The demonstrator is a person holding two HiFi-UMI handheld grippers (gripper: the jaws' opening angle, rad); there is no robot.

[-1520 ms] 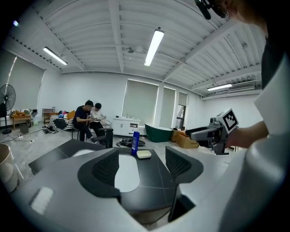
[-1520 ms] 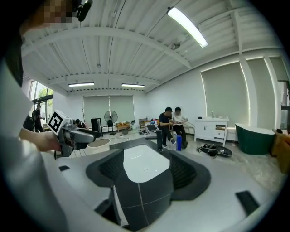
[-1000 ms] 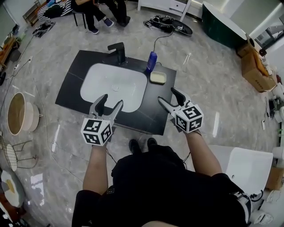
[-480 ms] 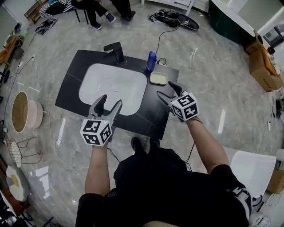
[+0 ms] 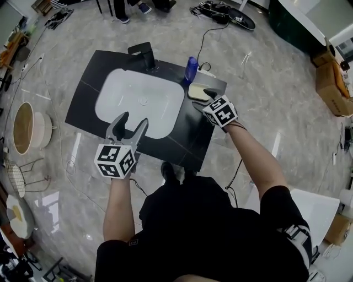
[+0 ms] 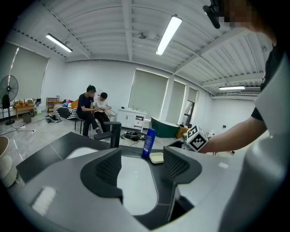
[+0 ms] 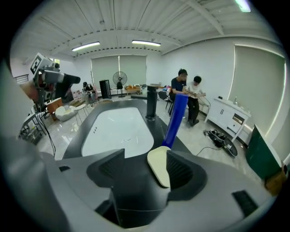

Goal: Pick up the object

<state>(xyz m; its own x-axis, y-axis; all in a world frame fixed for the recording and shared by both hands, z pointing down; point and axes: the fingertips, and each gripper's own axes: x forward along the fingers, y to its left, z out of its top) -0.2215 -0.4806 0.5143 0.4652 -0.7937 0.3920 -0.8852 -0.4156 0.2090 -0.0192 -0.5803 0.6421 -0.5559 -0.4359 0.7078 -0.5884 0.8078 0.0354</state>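
Note:
A cream soap dish lies on the black countertop, right of the white sink basin, with a blue bottle standing just behind it. My right gripper hovers open at the dish's near edge. In the right gripper view the soap dish lies low between the jaws of the right gripper, close to the right one, and no pad presses on it. My left gripper is open and holds nothing over the basin's front rim. The left gripper faces the bottle and dish.
A black faucet stands behind the basin. Cables and a power strip lie on the marble floor beyond the counter. A round basket sits at left and cardboard boxes at right. People sit on chairs further back.
My right gripper has moved forward and left, from the counter's front edge up to the soap dish. The left gripper has stayed over the basin's front rim, still open.

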